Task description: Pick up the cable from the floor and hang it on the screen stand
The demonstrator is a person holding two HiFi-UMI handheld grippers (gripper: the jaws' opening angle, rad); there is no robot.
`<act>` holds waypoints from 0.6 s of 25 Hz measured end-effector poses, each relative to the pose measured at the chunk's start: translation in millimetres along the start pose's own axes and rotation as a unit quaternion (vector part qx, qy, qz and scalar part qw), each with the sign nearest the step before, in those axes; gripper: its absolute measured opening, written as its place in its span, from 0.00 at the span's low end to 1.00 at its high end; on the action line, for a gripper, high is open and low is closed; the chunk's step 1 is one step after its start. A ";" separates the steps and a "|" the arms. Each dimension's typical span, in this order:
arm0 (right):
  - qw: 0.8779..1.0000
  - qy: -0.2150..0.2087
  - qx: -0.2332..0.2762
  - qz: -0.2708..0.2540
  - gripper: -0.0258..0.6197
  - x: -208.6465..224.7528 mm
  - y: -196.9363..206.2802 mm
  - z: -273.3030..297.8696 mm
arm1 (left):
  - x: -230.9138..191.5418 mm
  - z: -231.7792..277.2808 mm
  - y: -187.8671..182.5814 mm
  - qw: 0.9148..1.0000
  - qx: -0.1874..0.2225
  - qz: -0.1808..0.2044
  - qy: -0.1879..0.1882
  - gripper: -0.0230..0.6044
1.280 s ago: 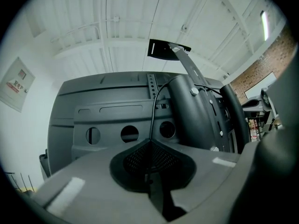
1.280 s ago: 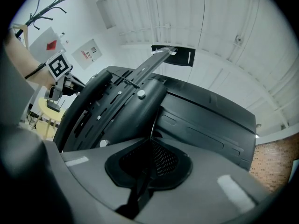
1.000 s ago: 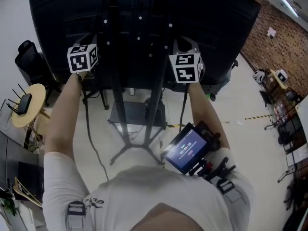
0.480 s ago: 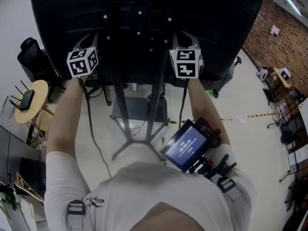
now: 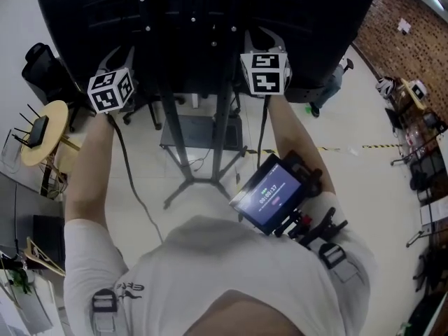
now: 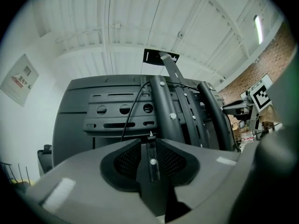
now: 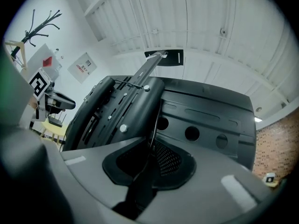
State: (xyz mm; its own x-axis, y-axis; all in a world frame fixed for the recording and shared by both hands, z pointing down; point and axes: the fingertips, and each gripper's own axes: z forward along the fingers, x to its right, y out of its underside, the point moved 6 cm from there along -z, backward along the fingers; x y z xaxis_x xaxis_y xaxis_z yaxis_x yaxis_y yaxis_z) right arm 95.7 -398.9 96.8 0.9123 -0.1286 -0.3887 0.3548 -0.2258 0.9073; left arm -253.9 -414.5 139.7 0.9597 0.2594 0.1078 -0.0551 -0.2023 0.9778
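Head view | arms (image 5: 89, 170) forward | left tongs (image 6: 150, 141) just opening, empty | right tongs (image 7: 152, 146) pinch cable (image 7: 156, 118)

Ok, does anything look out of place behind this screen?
Nothing damaged or spilled. The only odd thing is the thin black cable, strung loosely across the screen stand behind the screen and running down into the right gripper.

Bright, even indoor light; ceiling strip lamp (image 6: 257, 29) glows far right. Gripper views: strong fisheye, black vignetted corners, nearest foreground blurred. Screen back (image 5: 210, 33) underexposed.
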 end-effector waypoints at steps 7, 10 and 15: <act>1.000 0.007 -0.017 0.007 0.15 1.6 15.4 -32.5 | 23.5 -35.1 17.9 1.000 -0.008 -0.011 0.002 0.16; 1.000 0.009 -0.026 0.009 0.14 0.3 23.9 -45.6 | 32.9 -48.7 28.4 1.000 -0.011 -0.022 0.001 0.16; 0.999 0.012 -0.032 0.011 0.12 -3.0 36.3 -70.6 | 53.1 -69.3 43.5 0.999 -0.017 -0.036 0.003 0.16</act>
State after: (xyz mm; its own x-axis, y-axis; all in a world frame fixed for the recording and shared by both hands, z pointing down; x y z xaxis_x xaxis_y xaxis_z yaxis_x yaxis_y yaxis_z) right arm 120.2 -338.6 142.2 0.9244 -0.1091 -0.3654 0.3463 -0.1610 0.9242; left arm -224.4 -344.1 200.4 0.9599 0.2778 0.0375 0.0050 -0.1506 0.9886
